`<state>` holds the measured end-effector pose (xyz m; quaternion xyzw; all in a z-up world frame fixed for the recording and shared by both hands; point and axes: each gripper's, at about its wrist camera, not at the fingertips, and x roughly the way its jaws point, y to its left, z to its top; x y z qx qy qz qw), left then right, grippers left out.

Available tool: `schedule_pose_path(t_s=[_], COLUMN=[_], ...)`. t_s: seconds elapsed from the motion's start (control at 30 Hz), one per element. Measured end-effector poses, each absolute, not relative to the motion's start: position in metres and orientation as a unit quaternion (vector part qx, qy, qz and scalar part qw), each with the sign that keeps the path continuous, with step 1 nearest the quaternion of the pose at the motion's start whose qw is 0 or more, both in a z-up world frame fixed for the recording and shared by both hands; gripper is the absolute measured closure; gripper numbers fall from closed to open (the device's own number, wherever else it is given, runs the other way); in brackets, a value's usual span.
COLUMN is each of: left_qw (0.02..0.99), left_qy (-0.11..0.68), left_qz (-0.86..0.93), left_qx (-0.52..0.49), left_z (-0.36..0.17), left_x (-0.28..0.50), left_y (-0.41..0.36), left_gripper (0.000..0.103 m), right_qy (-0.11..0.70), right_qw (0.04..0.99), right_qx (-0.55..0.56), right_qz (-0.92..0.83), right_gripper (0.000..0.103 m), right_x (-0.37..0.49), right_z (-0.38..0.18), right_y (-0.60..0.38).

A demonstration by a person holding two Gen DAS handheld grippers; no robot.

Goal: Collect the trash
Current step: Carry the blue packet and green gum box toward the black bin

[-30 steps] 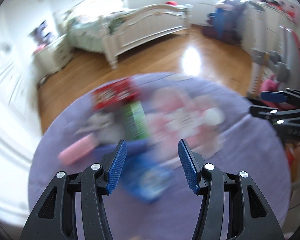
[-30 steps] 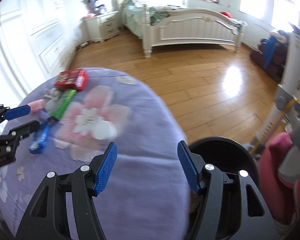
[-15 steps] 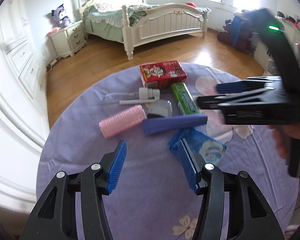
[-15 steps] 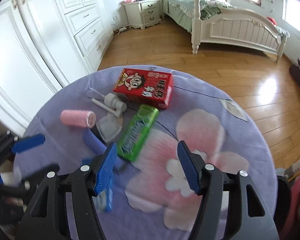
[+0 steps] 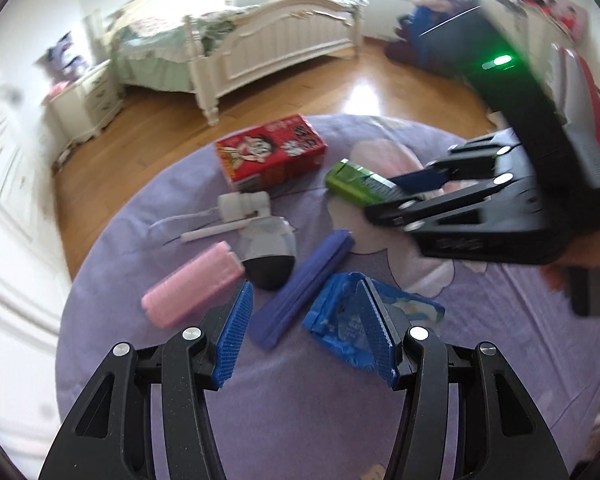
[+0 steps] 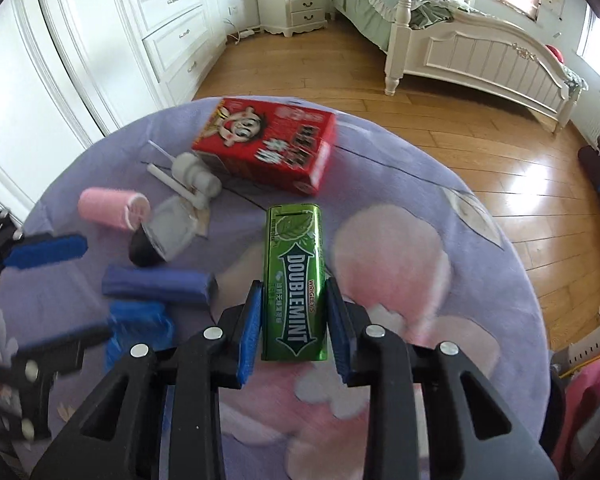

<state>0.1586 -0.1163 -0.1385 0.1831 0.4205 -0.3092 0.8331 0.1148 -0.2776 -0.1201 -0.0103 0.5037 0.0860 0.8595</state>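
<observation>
Green Doublemint gum pack (image 6: 294, 280) lies on the purple round table (image 6: 480, 280), and the right gripper (image 6: 294, 320) has just closed its jaws onto its sides. Next it can be lifted. The left gripper (image 5: 306, 332) hangs half open, empty, above a blue wrapper (image 5: 340, 320).

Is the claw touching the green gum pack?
Touching. In the right wrist view, the right gripper has just been closing and both blue pads press the sides of the green gum pack, with no gap showing.
</observation>
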Motion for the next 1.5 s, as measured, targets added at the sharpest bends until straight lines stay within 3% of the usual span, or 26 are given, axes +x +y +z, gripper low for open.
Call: schedule_pose_path(t_s=[0.27, 0.37, 0.7, 0.97, 1.07, 1.2, 1.4, 1.5], left_qw=[0.801, 0.799, 0.775, 0.784, 0.787, 0.796, 0.803, 0.815], left_qy=[0.437, 0.457, 0.476, 0.437, 0.436, 0.430, 0.438, 0.432], left_qz=[-0.348, -0.344, -0.370, -0.384, -0.379, -0.336, -0.331, -0.333], left_qx=[0.214, 0.185, 0.189, 0.218, 0.217, 0.261, 0.230, 0.197], left_z=[-0.160, -0.159, -0.164, -0.133, -0.129, -0.145, -0.152, -0.134], left_x=[0.176, 0.184, 0.132, 0.087, 0.080, 0.073, 0.073, 0.077], left_y=[-0.140, -0.134, -0.120, -0.123, -0.137, -0.162, -0.162, -0.154], left_gripper=[0.049, 0.058, 0.060, 0.060, 0.052, 0.052, 0.082, 0.086], right_qy=[0.497, 0.489, 0.467, 0.457, 0.452, 0.446, 0.443, 0.441], right_qw=[0.865, 0.870, 0.881, 0.886, 0.889, 0.891, 0.894, 0.895], right_qx=[0.003, 0.008, 0.026, 0.029, 0.029, 0.035, 0.034, 0.035], right_qz=[0.067, 0.065, 0.077, 0.074, 0.071, 0.070, 0.062, 0.061], right_gripper=[0.073, 0.073, 0.073, 0.073, 0.073, 0.073, 0.073, 0.073], right_x=[0.080, 0.073, 0.060, 0.046, 0.042, 0.034, 0.021, 0.014], right_z=[-0.113, -0.107, -0.097, -0.087, -0.083, -0.079, -0.075, -0.073], right_y=[-0.310, -0.315, -0.319, -0.324, -0.326, -0.329, -0.339, -0.343])
